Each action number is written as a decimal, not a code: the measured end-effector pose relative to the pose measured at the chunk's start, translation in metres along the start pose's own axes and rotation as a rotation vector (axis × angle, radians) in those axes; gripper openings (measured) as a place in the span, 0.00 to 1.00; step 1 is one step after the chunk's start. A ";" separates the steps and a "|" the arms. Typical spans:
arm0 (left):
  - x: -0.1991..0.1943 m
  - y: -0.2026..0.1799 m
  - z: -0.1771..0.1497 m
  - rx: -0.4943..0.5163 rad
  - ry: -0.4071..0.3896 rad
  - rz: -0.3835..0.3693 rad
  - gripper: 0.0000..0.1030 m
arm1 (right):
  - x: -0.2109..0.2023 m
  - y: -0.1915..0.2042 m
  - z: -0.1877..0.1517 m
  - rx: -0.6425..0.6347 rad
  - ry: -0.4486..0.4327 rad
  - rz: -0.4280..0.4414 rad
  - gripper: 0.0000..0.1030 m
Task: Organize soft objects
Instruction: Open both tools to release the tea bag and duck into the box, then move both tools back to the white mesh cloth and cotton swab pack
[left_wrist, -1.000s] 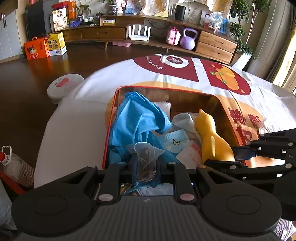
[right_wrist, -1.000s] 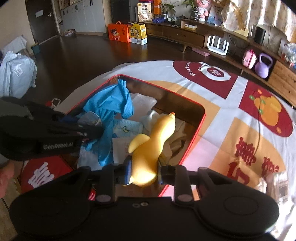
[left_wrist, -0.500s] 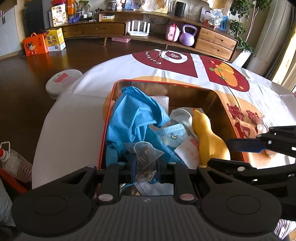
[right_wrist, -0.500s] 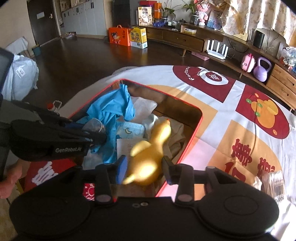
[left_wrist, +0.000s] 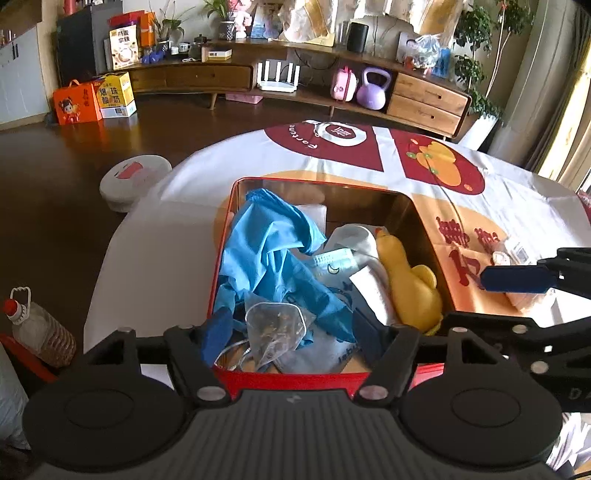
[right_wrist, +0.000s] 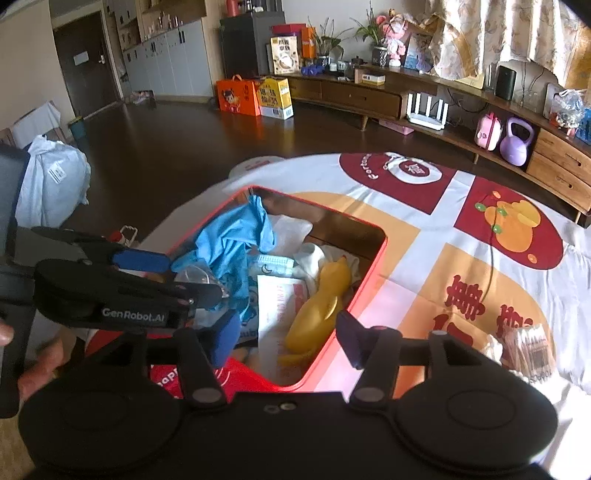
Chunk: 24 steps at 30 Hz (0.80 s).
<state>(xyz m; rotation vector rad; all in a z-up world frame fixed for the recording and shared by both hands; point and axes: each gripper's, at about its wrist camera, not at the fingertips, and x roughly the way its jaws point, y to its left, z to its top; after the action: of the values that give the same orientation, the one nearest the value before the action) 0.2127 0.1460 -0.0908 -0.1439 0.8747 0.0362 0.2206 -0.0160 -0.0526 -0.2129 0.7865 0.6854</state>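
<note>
Beneath both tongs, one round table under a white cloth (left_wrist: 192, 206) printed with red and orange panels is carrying one red-rimmed rectangular tin box (left_wrist: 424, 229), and that box is holding most of the soft things. Lying in it, ahead of the left gripper (left_wrist: 291, 332), one crumpled blue plastic garment (left_wrist: 266, 251) is taking up the near-left part. One yellow rubber duck toy (right_wrist: 317, 306) is lying on its side just ahead of the right gripper (right_wrist: 286, 338), resting on white cloth and paper packets.

Both sets of jaws have just been opening. A second ago the right pair was pinching the duck; now its blue pads are standing well apart with nothing between them and the duck is sitting loose in the box. The left pair is likewise gaping, and one small clear plastic pouch (left_wrist: 273, 325) it had been gripping is lying free on the blue garment between the spread fingers. I judge both drops finished.

Off to the right gripper's right, one packet of cotton swabs (right_wrist: 528, 350) is still waiting on the cloth outside the box.
</note>
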 end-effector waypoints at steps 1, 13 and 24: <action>-0.002 -0.001 0.000 -0.004 -0.003 0.001 0.69 | -0.004 0.000 -0.001 0.001 -0.006 0.003 0.58; -0.046 -0.022 -0.008 0.016 -0.074 -0.004 0.69 | -0.062 -0.005 -0.012 0.032 -0.091 0.029 0.76; -0.088 -0.067 -0.016 0.053 -0.182 -0.014 0.79 | -0.109 -0.019 -0.034 0.085 -0.157 0.017 0.99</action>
<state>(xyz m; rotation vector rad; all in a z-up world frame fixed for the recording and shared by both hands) 0.1498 0.0802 -0.0260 -0.0952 0.6919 0.0130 0.1580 -0.0983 0.0000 -0.0744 0.6659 0.6748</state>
